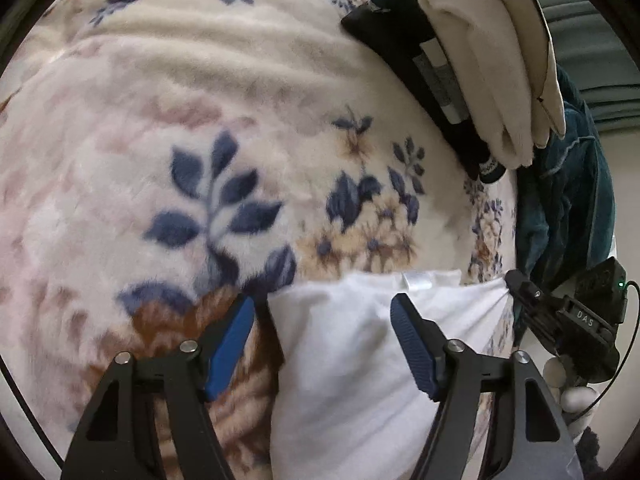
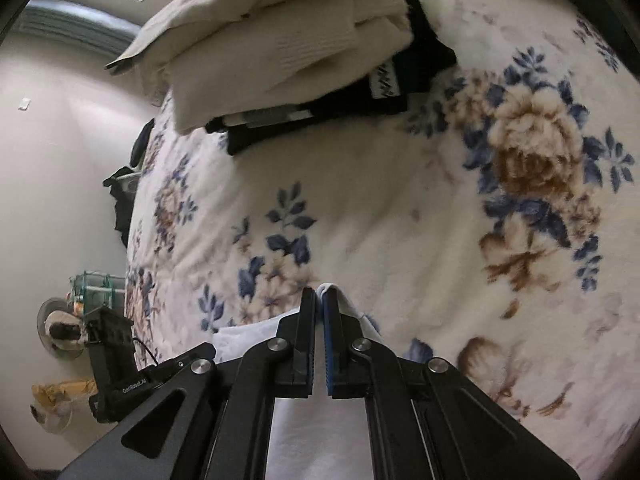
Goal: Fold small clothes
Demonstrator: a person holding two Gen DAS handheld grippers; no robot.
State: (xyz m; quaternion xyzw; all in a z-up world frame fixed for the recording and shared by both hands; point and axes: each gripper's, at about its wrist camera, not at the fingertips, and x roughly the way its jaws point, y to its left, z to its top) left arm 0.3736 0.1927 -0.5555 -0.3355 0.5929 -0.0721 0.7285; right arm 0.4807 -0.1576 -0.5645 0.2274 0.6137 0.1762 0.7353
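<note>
White cloth [image 1: 352, 360] lies on the flowery blanket [image 1: 160, 120], right under my left gripper [image 1: 324, 344], whose jaws hang apart over it. My right gripper [image 2: 319, 340] pinches its far corner, I think.

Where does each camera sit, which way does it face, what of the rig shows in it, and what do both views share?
Left wrist: on the left gripper, looking down at the white garment on the floral blanket; jaws apart; the right gripper shows at right.
Right wrist: on the right gripper, looking across the blanket; jaws shut on the garment's edge.
Shared: garment, blanket, folded pile.
</note>
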